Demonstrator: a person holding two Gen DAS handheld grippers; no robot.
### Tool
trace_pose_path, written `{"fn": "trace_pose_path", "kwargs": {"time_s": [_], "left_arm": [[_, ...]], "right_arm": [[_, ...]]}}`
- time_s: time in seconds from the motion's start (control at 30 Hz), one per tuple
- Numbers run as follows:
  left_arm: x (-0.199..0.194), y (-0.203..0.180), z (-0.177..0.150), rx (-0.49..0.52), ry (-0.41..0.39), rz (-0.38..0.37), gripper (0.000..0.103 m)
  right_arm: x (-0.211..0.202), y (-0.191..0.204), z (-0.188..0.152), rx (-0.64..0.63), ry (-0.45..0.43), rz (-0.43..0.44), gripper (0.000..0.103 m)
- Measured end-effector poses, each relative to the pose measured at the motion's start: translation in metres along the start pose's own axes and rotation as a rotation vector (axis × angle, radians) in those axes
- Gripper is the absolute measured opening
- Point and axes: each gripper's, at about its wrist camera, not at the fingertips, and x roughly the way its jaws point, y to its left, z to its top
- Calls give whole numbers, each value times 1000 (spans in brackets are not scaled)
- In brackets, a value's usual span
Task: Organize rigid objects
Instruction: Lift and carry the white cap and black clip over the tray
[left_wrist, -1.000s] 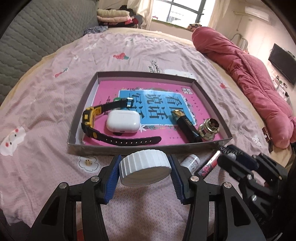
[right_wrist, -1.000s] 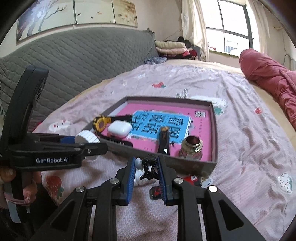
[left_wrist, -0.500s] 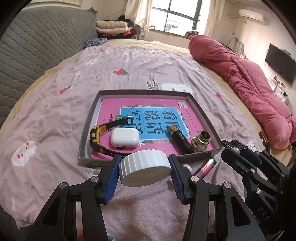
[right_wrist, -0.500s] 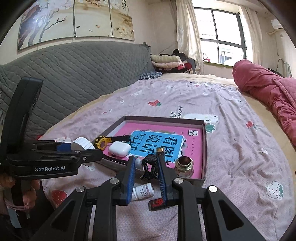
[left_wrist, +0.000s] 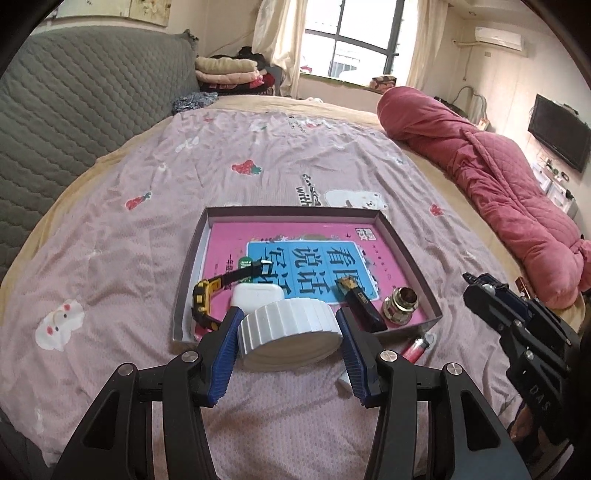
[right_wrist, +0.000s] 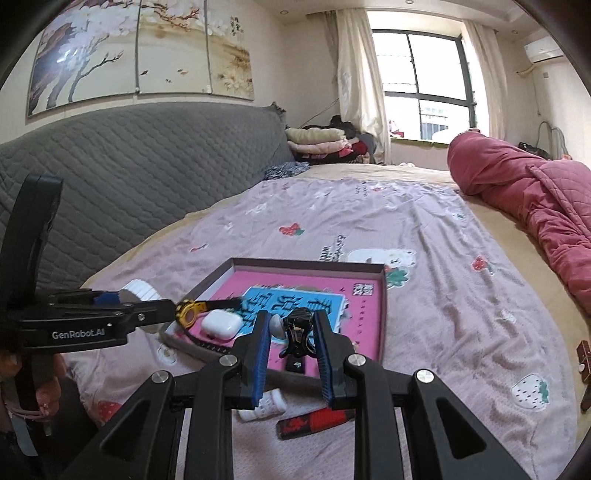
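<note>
My left gripper (left_wrist: 289, 314) is shut on a white ribbed round lid (left_wrist: 290, 334), held above the bed just in front of the tray. My right gripper (right_wrist: 291, 315) is shut on a small black object (right_wrist: 300, 326) with a white piece at its left, also lifted off the bed. The shallow grey tray (left_wrist: 291, 211) has a pink and blue book cover as its floor. In it lie a yellow-black watch (left_wrist: 202, 298), a white earbud case (left_wrist: 256, 293), a black lighter (left_wrist: 364, 308) and a brass fitting (left_wrist: 400, 301). The right gripper's body (left_wrist: 517, 325) shows at the right edge of the left wrist view.
On the pink bedsheet in front of the tray lie a small white bottle (right_wrist: 264, 404) and a red-black tube (right_wrist: 314, 421). A rolled red quilt (left_wrist: 498, 184) runs along the right side. A grey padded headboard (right_wrist: 129, 177) is at the left. A hand (right_wrist: 40, 391) holds the left gripper.
Both grippers have risen off the bed with their loads still gripped. The tray and the loose items on the sheet now sit lower and farther away in both views.
</note>
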Motion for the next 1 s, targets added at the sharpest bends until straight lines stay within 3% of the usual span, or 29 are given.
{"fn": "trace_pose_path", "kwargs": {"time_s": [0.4, 1.0], "left_arm": [[24, -4, 18, 5, -4, 11, 53], [80, -14, 19, 6, 52, 8, 53]], "right_arm": [[10, -20, 6, 7, -11, -60, 24], [50, -42, -13, 50, 105, -72, 24]]}}
